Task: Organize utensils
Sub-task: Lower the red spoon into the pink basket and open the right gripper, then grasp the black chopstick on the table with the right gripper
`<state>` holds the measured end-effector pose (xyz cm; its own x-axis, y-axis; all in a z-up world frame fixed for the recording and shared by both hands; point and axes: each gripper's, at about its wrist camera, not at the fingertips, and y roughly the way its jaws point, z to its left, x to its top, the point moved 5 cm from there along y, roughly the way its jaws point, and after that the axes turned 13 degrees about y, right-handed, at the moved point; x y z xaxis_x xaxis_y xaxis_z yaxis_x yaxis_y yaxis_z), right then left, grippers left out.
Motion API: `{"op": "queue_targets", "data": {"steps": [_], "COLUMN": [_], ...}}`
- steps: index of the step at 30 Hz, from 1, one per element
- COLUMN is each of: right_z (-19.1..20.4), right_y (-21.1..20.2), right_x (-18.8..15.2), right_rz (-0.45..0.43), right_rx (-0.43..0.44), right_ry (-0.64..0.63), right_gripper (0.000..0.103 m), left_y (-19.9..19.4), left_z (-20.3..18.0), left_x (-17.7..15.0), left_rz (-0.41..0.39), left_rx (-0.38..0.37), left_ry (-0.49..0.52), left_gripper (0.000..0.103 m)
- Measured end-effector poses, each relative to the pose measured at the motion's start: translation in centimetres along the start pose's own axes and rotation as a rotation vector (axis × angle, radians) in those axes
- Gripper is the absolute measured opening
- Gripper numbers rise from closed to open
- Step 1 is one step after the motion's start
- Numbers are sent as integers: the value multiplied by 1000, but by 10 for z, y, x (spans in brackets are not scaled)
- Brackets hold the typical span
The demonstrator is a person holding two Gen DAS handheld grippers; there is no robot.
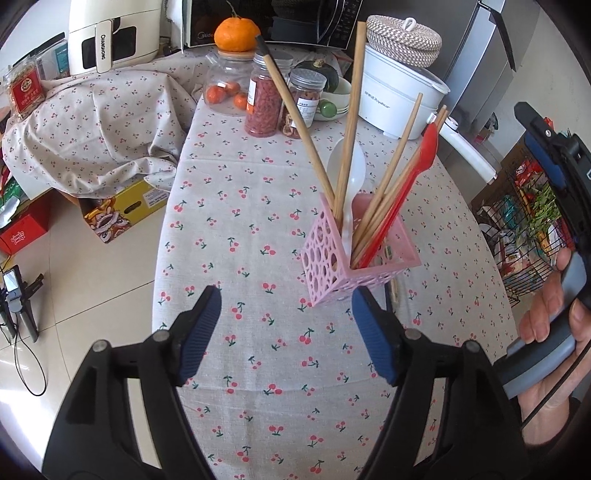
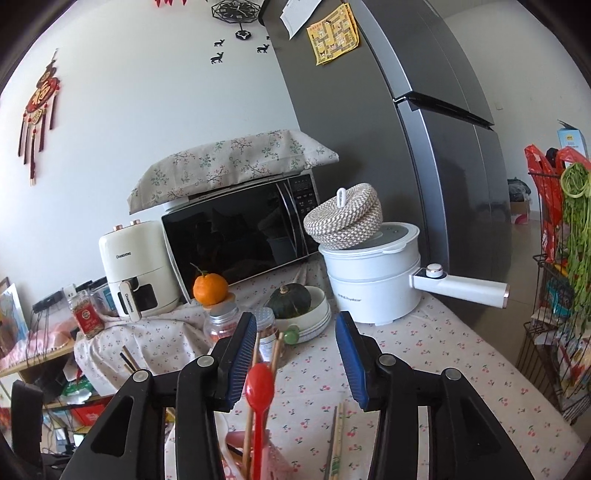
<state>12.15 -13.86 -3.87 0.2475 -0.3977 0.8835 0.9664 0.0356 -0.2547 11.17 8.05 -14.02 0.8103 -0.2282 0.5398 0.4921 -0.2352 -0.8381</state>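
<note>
A pink perforated utensil holder stands on the cherry-print tablecloth. It holds several wooden chopsticks, a white spoon and a red spoon. My left gripper is open and empty, just in front of the holder. My right gripper is open and empty, raised above the holder, with the red spoon standing between its fingers. A pair of chopsticks lies on the cloth to the right of the holder.
Jars, an orange, a squash in a bowl, a white cooker, a microwave and an air fryer crowd the far end. A fridge and a wire rack stand at the right.
</note>
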Motion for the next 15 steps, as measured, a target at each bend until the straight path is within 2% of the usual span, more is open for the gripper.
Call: {"op": "queue_targets", "data": {"steps": [3,7,11,15], "right_z": [-20,-49,-74,-94], "right_y": [-1,5,16,28], "right_x": [12,20,14,-4], "right_rz": [25,108,224,349], "right_rx": [-48,-91,-124,-133], "right_ry": [-2,55,82,95], "right_gripper": [52,60,69,71], "left_y": [-1,-5,-4,4], "left_z": [-6,-13,-25,-35], "left_x": [0,3,4,1], "left_rz": [2,-14,-21,-4], "left_rx": [-16,-12,-2,-12], "left_ry": [-4,-5,23,40], "left_gripper": [79,83,86,86]}}
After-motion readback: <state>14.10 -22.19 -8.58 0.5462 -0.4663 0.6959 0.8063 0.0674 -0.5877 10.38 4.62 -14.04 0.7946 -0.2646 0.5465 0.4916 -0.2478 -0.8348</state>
